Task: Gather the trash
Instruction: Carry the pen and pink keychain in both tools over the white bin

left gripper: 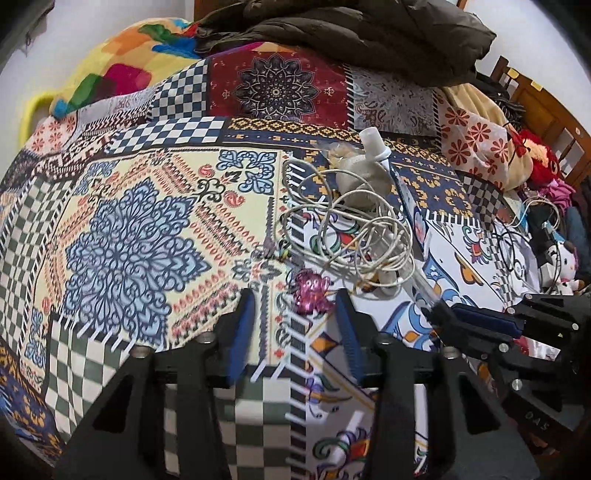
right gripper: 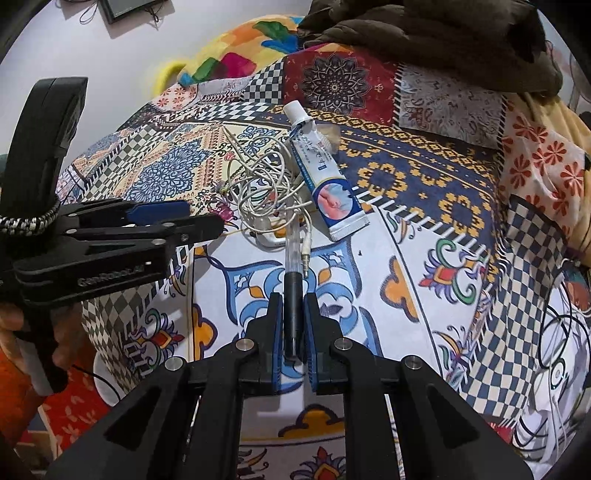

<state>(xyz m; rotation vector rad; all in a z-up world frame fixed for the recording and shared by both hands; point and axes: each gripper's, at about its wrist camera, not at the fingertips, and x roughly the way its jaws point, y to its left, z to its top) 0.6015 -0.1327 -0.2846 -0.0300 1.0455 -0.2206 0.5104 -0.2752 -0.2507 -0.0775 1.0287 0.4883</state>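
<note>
Your left hand-held gripper (left gripper: 295, 314) hovers part-open and empty around the pink foil wrapper (left gripper: 310, 291) on the bed (left gripper: 129, 221), so closing on it looks next, with open cover leftward, while your right hand-held gripper (right gripper: 293, 325) clamps a pen (right gripper: 293, 295) beside the tangled cable (right gripper: 266, 192)

Both fisheye views look steeply down and forward along their own black gripper fingers, close over a bed with a patchwork-printed bedspread (left gripper: 147, 229). Both share the tangled white cable (left gripper: 347, 229) (right gripper: 266, 192) mid-bed and the dark brown quilted blanket (left gripper: 354, 33) (right gripper: 424, 40) heaped at the far end. The right view sits further right, and each catches the other gripper at its edge.
</note>
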